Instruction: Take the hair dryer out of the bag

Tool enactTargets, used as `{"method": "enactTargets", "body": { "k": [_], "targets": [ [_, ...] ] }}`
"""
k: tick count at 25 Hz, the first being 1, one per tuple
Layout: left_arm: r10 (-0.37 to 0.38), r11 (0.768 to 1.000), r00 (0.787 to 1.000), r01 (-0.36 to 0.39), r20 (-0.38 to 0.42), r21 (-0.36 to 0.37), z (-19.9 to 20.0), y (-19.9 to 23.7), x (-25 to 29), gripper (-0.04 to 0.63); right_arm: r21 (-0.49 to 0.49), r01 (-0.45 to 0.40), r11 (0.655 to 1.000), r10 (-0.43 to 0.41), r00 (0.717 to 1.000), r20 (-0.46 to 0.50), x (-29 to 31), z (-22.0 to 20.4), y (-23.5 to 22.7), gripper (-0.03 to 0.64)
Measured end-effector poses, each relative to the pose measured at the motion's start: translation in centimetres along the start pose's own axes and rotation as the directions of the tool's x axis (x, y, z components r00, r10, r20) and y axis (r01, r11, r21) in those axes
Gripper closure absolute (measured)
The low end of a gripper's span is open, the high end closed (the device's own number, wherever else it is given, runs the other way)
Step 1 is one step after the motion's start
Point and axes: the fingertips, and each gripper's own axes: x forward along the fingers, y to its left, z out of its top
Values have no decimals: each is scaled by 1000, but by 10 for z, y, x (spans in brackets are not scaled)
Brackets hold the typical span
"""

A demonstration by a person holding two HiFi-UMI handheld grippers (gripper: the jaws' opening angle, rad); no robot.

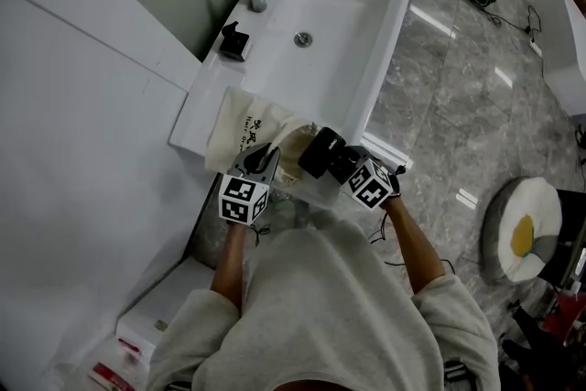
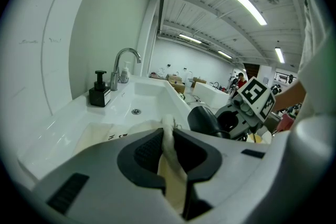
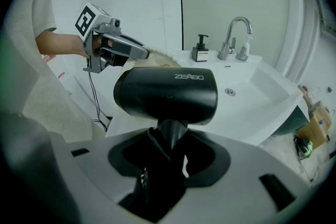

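Your right gripper (image 3: 169, 144) is clamped on the handle of the black hair dryer (image 3: 165, 94); the handle runs down between the jaws, and the barrel lies crosswise above them, its long axis side to side in the right gripper view.

Your left gripper (image 2: 167, 136) is pinched tight on the rim of the cream cloth bag (image 1: 247, 128); the cloth stands up between the pads; the rest of the bag lies flat on the counter (image 1: 197, 119), left of the basin (image 1: 343, 14).

From the head view the dryer sits just to the right of the bag's mouth, over the counter's front edge; no cloth shows on the barrel, so it looks clear of the bag; whether a cord trails inside I cannot tell.

The relation that matters: the bag lies to the left of the dryer, so the way out is rightward and toward you, away from the mouth.

Room: open floor (image 1: 458, 105) on your right; the wall (image 1: 82, 105) closes the left; faucet (image 3: 236, 34) and soap dispenser (image 3: 200, 51) stand well apart at the back; the counter's front edge is the only one close under the dryer.
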Motion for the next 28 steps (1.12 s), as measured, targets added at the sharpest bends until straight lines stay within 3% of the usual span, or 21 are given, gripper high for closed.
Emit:
{"method": "enactTargets", "body": {
  "k": [11, 28],
  "targets": [
    [-5, 1000, 1000, 5, -1, 6, 1, 0, 0, 540, 151, 43, 988, -64, 988, 141, -19, 18, -5, 448],
    [-39, 999, 999, 40, -24, 13, 0, -6, 3, 538, 307, 95, 947, -197, 926, 322, -46, 52, -29, 446]
  ]
}}
